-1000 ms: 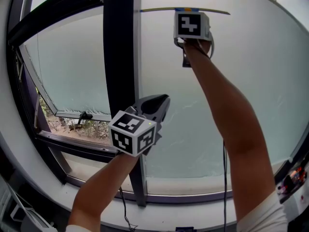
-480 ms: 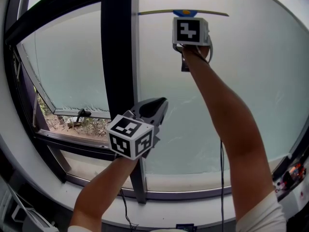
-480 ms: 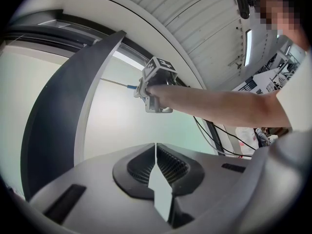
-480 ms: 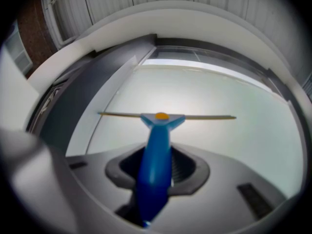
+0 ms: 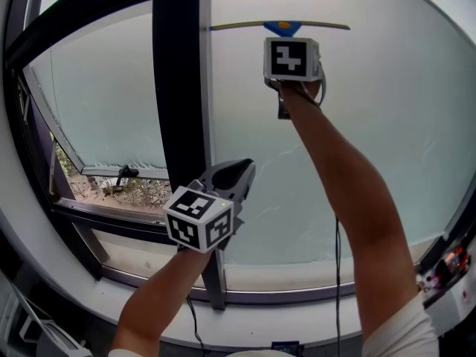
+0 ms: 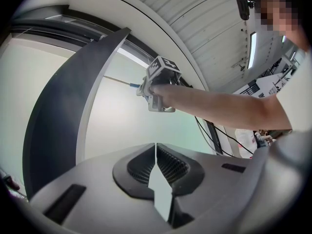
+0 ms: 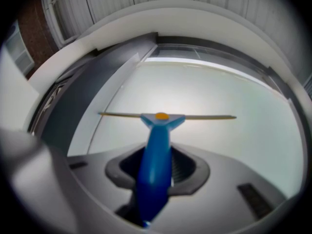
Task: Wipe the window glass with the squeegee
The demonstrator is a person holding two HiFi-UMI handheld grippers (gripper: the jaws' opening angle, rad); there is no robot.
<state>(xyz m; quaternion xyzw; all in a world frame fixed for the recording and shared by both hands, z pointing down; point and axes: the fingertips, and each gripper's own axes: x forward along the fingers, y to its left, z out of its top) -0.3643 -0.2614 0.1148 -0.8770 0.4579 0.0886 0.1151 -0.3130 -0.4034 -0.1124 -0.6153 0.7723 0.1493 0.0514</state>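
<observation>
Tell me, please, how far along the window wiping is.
Early, I'd judge. In hand: the right gripper clamps the squeegee, blade level high on the pane. Done: at most the strip above it. Left: all the glass below. The left gripper is shut, idle.

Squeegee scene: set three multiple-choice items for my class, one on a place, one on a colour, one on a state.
1. In the head view, where is the blade of the squeegee?
A. Low on the sill
B. High on the pane right of the dark frame bar
C. On the left pane

2. Its handle is:
A. Red
B. Green
C. Blue

3. The left gripper is:
A. Shut and empty
B. Shut on the squeegee
C. Wide open

Answers:
1 B, the blade spans the glass right of the bar.
2 C, a blue handle sits in the right gripper.
3 A, its jaws meet with nothing between them.
</observation>
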